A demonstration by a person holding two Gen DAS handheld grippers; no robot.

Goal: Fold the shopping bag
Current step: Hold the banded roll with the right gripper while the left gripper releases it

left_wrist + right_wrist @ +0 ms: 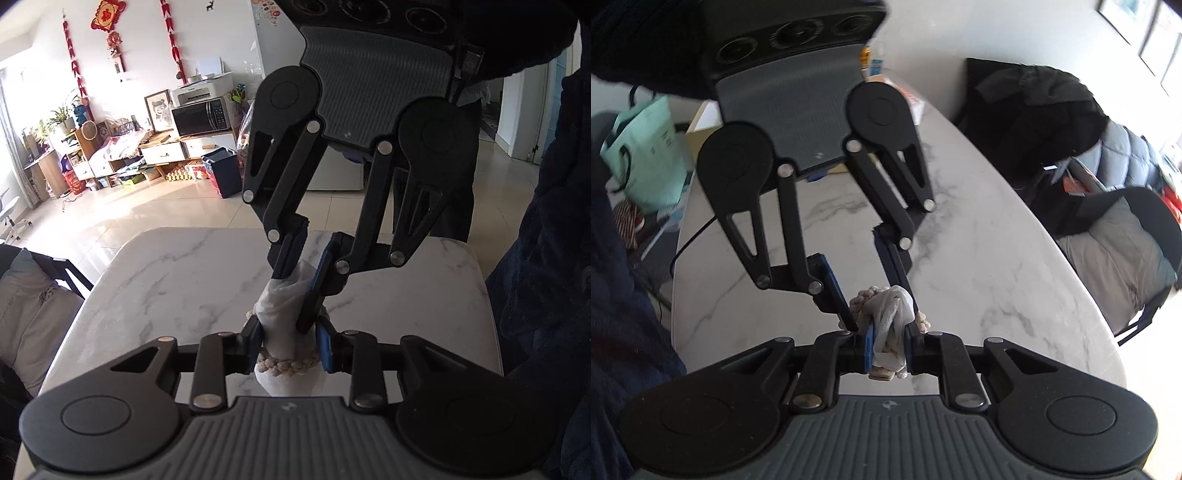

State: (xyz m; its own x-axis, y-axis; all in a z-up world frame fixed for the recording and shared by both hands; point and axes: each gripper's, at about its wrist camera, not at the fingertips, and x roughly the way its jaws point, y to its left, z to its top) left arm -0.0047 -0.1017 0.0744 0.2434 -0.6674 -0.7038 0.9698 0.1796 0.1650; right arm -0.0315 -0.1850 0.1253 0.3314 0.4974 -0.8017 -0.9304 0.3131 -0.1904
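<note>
The white plastic shopping bag [280, 306] [890, 314] is rolled into a tight bundle and held just above the marble table [166, 280] [979, 258]. A beige braided band [288, 366] [862, 295] loops around the bundle. My left gripper [288, 332] [882, 314] is shut on the bundle's lower part, at the level of the band. From the opposite side my right gripper [293, 299] [888, 343] comes in steeply and is shut on the bundle's upper end. Whether the band also passes around the left fingers cannot be told.
A chair with a grey cushion [29, 314] stands at the table's left edge. Another cushioned chair [1119, 251] and a dark jacket [1034, 110] are on the other side. A mint paper bag [650, 155] sits past the far end. A dark blue sleeve [546, 258] is close by.
</note>
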